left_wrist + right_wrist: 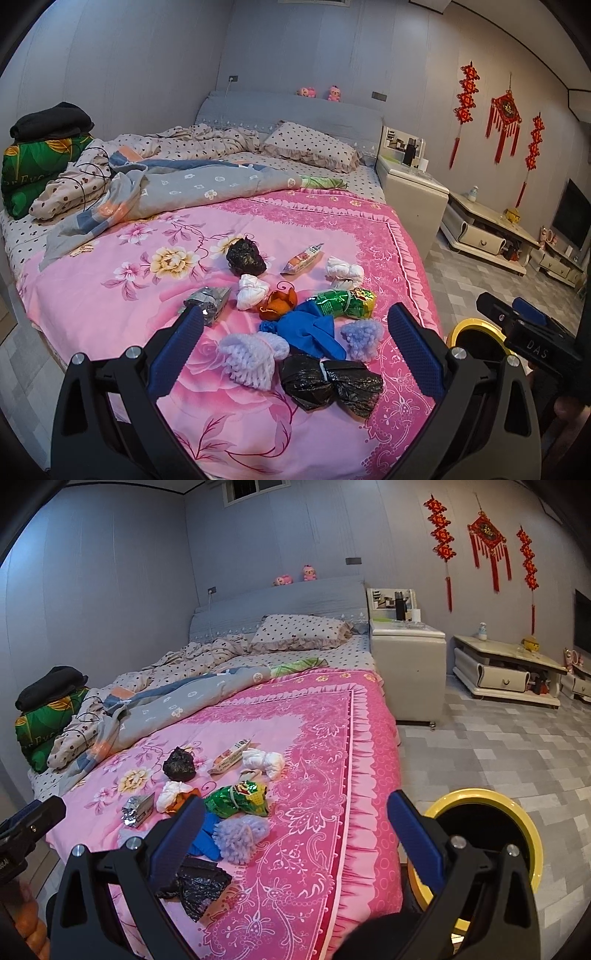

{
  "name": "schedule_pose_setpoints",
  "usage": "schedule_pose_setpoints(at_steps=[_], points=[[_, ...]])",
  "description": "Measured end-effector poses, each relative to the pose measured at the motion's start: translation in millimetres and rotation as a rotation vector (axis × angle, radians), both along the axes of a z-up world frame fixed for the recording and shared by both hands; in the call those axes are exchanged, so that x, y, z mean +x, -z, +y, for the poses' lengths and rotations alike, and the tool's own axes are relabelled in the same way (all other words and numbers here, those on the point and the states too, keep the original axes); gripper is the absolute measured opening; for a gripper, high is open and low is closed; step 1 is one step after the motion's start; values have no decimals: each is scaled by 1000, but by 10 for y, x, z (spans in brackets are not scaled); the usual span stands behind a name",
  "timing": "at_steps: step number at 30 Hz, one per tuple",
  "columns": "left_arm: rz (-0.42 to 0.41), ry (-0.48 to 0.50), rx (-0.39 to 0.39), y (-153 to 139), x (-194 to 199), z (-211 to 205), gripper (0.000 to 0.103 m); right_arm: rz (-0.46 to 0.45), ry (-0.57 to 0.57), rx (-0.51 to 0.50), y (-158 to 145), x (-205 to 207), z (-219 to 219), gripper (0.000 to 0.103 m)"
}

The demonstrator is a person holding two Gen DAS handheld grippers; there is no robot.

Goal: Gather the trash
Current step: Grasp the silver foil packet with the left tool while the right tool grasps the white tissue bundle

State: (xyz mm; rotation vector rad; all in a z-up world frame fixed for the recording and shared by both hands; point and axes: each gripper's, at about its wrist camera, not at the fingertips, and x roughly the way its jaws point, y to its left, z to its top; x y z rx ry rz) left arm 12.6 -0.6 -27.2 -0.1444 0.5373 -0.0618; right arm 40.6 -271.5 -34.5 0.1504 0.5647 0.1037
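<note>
My left tongs [295, 347] gape wide and empty over the trash on the pink bed [110, 295]. Between their tips lie a blue rag [306, 328], a white knit piece [251, 354] and a black bag [332, 384]; a green wrapper [347, 302] lies just beyond. My right tongs [295, 830] are likewise wide open, empty, over the bed's edge. The yellow-rimmed bin [517, 812] stands on the floor beside the bed.

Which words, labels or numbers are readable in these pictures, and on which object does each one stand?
"DAS": on the black body of the right gripper, seen from the left wrist.
Yellow lettering on the green folded quilt: partly hidden, not readable.
Print on the green snack wrapper and the orange packet: too small.
Gold character on the red wall ornament: blurred.
</note>
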Motion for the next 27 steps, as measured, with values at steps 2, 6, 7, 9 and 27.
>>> schedule_pose_setpoints(at_steps=[2, 6, 7, 9, 27], points=[[35, 47, -35, 18, 57, 87, 96, 28, -17, 10, 14, 86, -44, 95], [129, 83, -66, 137, 260, 333, 96, 114, -52, 2, 72, 316, -125, 95], [148, 72, -71, 161, 298, 417, 96, 135, -55, -6, 96, 383, -139, 95], [194, 34, -66, 239, 387, 571, 95, 177, -69, -45, 159, 521, -110, 95], [431, -99, 109, 694, 1674, 1122, 95, 448, -317, -82, 405, 2279, 535, 95]])
